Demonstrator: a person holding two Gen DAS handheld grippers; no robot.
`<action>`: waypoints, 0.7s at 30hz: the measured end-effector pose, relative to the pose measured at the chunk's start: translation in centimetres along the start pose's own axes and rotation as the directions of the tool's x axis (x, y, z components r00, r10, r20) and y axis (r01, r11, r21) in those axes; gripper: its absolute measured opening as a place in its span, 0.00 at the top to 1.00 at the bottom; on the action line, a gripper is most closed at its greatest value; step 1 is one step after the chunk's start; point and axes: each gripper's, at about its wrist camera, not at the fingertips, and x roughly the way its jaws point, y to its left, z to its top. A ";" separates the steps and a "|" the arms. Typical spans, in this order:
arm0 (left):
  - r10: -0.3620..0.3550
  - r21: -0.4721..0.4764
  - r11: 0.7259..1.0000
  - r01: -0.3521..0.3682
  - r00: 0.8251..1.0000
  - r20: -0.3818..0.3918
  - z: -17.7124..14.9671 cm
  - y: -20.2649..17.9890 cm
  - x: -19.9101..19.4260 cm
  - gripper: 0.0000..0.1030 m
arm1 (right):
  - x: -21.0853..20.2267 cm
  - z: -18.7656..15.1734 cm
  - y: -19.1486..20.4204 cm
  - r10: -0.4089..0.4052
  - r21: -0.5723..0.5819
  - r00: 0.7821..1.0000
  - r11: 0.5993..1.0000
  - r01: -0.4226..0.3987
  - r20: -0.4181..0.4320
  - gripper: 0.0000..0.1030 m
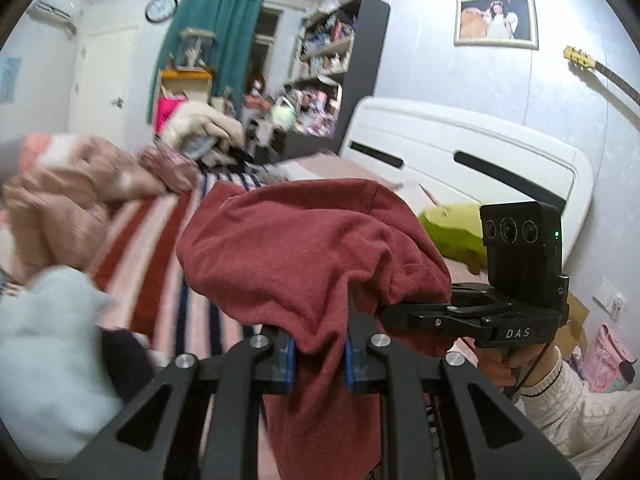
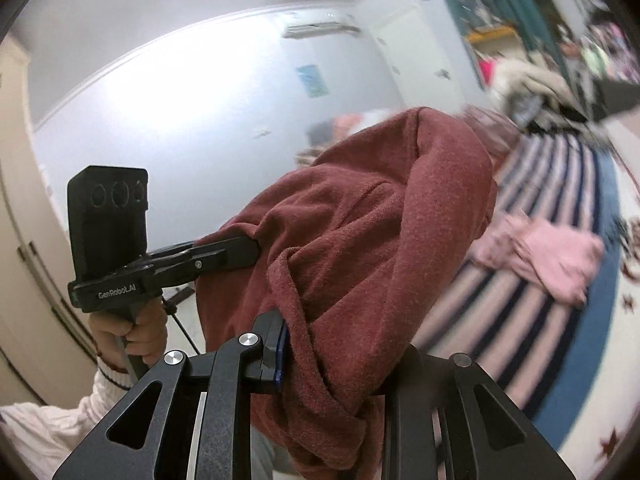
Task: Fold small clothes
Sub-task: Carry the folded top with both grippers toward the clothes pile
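A dark red knit garment (image 1: 304, 240) hangs bunched between both grippers, held up above the striped bed. My left gripper (image 1: 320, 360) is shut on a fold of it, blue pads pressing the cloth from both sides. My right gripper (image 2: 320, 356) is shut on another part of the garment (image 2: 360, 220); the cloth drapes over its right finger and hides it. In the left wrist view the right gripper (image 1: 384, 312) enters the cloth from the right. In the right wrist view the left gripper (image 2: 256, 248) enters it from the left.
A striped bedspread (image 1: 160, 280) lies below, with a pink quilt pile (image 1: 72, 196) and a pale blue cloth (image 1: 48, 344) at the left. A pink folded garment (image 2: 548, 256) lies on the bed. A white headboard (image 1: 460, 148) and a green plush (image 1: 456, 228) are behind.
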 end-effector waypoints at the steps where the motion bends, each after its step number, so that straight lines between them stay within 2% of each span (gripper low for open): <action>1: 0.014 -0.008 1.000 -0.013 1.000 0.019 0.7 0.7 -1.8 0.86 | 0.7 0.9 1.5 0.023 -0.027 1.000 0.999 -0.022 0.011 0.83; 5: 0.109 -0.005 0.994 -0.108 0.992 0.060 2.9 3.0 -7.5 0.86 | 3.4 3.8 6.2 0.112 -0.095 0.993 0.990 -0.108 0.035 0.83; 9: 0.261 0.006 0.965 -0.261 0.964 0.043 5.0 5.8 -11.7 0.86 | 7.2 6.5 10.6 0.166 -0.165 0.986 0.973 -0.159 0.033 0.83; 13: 0.358 -0.024 0.933 -0.358 0.934 0.015 6.5 9.8 -13.9 0.86 | 12.4 8.8 14.2 0.195 -0.197 0.981 0.962 -0.191 -0.002 0.83; 16: 0.392 -0.058 0.918 -0.393 0.920 -0.030 6.6 12.9 -14.0 0.86 | 16.1 10.1 15.3 0.188 -0.197 0.982 0.962 -0.191 -0.034 0.83; 21: 0.427 -0.079 0.893 -0.442 0.891 -0.153 5.0 19.3 -10.1 0.86 | 23.2 10.5 14.5 0.124 -0.137 0.980 0.980 -0.145 -0.154 0.83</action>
